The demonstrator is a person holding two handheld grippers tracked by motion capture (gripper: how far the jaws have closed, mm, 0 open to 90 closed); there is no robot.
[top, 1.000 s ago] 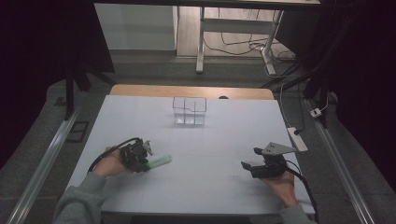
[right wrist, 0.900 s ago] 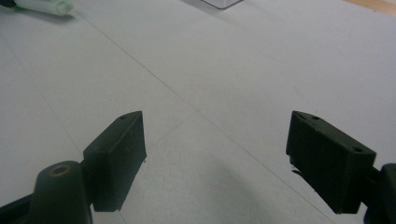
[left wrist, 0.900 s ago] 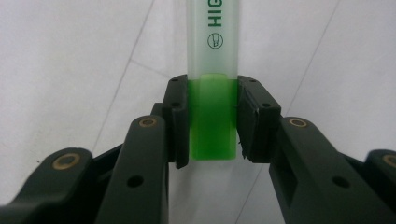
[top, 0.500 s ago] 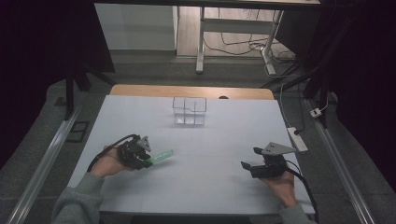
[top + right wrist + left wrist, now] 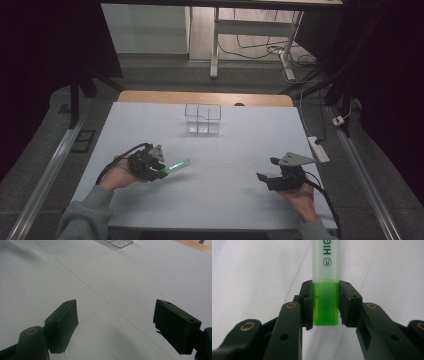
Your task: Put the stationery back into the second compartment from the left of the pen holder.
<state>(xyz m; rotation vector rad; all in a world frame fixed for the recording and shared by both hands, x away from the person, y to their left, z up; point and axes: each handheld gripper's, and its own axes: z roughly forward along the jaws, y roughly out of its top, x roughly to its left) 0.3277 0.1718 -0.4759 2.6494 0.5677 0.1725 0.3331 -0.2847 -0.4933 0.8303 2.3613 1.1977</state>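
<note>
**Where your three cameras look**

Your high camera sits above your side and looks forward and down on the whole white table [image 5: 225,150]. Your left gripper camera looks very close along its jaws at the green highlighter [image 5: 325,277]. Your right gripper camera looks low across the table toward the clear box [image 5: 119,243], which the high camera sees too.

Dark green capital letters "HIG" are read on the frosted barrel of the green highlighter [image 5: 326,270] in the left gripper view, printed lengthwise and cut off by the upper edge of the picture. Just below the letters, a small dark green circle enclosing a pen-tip sign is printed on the same barrel. The marked part of the barrel is seen just beyond the pads of the left claw [image 5: 325,303]. No other writing can be read on the counter [image 5: 225,200].
</note>
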